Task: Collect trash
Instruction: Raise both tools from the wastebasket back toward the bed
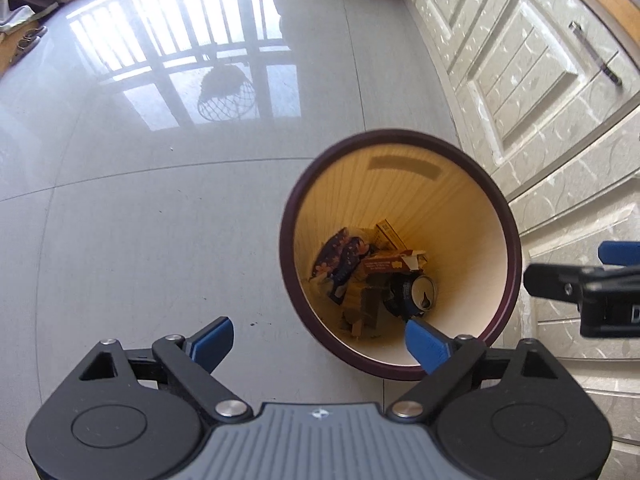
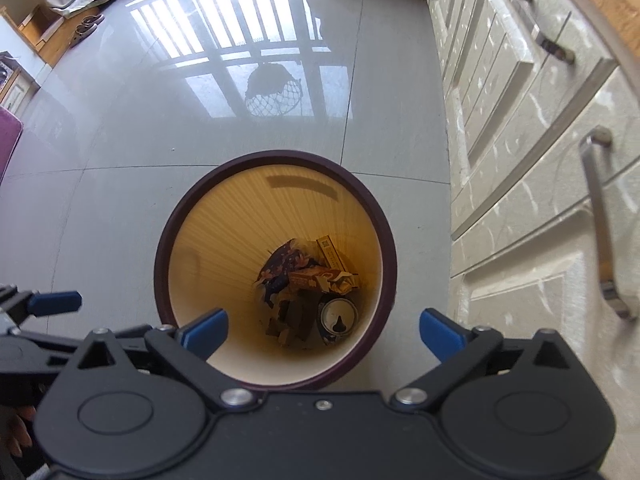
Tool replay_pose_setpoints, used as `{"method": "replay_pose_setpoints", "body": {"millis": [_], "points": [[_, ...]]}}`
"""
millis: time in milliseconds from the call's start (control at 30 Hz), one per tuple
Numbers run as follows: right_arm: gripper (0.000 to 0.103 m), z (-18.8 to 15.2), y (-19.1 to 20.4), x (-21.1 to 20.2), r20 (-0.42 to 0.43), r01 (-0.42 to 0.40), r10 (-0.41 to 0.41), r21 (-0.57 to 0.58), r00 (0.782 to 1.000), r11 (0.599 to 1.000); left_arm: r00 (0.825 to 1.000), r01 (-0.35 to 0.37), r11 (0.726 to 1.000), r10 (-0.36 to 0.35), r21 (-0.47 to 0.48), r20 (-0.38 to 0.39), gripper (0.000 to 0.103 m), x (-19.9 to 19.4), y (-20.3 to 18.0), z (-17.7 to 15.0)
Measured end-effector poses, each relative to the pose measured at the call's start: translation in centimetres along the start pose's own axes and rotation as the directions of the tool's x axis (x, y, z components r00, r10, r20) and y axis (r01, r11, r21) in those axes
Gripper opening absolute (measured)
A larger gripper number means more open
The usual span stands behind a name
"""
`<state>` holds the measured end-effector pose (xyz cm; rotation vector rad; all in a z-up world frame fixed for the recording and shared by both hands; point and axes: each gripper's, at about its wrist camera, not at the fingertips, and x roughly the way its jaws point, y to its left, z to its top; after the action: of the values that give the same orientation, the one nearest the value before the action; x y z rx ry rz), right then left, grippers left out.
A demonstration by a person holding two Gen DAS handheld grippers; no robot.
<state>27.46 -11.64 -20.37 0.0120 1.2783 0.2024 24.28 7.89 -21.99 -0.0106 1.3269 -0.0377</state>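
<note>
- Overhead, both handheld grippers hung above a round wastebasket (image 2: 275, 382) with a dark maroon rim and a ribbed, cream-yellow inner wall, standing on a glossy grey tiled floor (image 1: 140, 220).
- The left gripper (image 1: 318, 344) had its blue-padded jaws spread wide with nothing between them; its right fingertip (image 1: 424, 343) sat over the near rim of the bin, while its left one sat over bare floor beside it.
- The right gripper (image 2: 322, 334) was likewise spread apart and empty, its two blue tips straddling the near part of the bin's mouth.
- Each tool showed at the edge of the other's view: the right one at the far right of the left wrist view, the left one at the lower left of the right wrist view.
- The trash lay at the bottom of the bin: a dark blue drink can (image 2: 338, 316) with its opened silver top facing up, a dark floral-print wrapper (image 2: 282, 266), a torn reddish-brown carton (image 2: 310, 279), a small yellowish box (image 2: 330, 254) leaning against the far wall, and scraps of cardboard (image 2: 288, 322).
- The can rested against the near right side of the heap, touching the carton above it.
- White embossed cabinet fronts (image 2: 532, 184) with metal bar handles (image 2: 600, 220) ran along the right, just beside the bin.
- Window bars and a hanging wire basket were mirrored in the polished tiles beyond.
</note>
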Motion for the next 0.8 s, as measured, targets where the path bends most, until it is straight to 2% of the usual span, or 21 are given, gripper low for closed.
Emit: {"method": "replay_pose_setpoints", "body": {"millis": [300, 400, 500, 800], "points": [[0.103, -0.7, 0.2, -4.8, 0.071, 0.001, -0.001, -0.002, 0.997, 1.0, 0.998, -0.012, 1.0, 0.013, -0.017, 0.069, 0.095, -5.2, 0.2, -0.5], [0.103, -1.1, 0.5, -6.2, 0.091, 0.004, -0.003, -0.008, 0.996, 1.0, 0.996, -0.03, 1.0, 0.031, -0.007, 0.086, 0.099, -6.8, -0.1, -0.9], [0.103, -1.6, 0.8, -7.5, 0.107, 0.008, -0.006, -0.025, 0.994, 1.0, 0.992, -0.06, 0.998, 0.059, -0.002, 0.113, 0.101, -8.4, -0.3, -1.2], [0.103, -2.6, 1.3, -12.5, 0.189, 0.033, -0.024, -0.042, 0.982, 0.999, 0.976, -0.086, 0.996, 0.09, -0.03, 0.198, 0.103, -13.1, 0.1, -2.1]]}}
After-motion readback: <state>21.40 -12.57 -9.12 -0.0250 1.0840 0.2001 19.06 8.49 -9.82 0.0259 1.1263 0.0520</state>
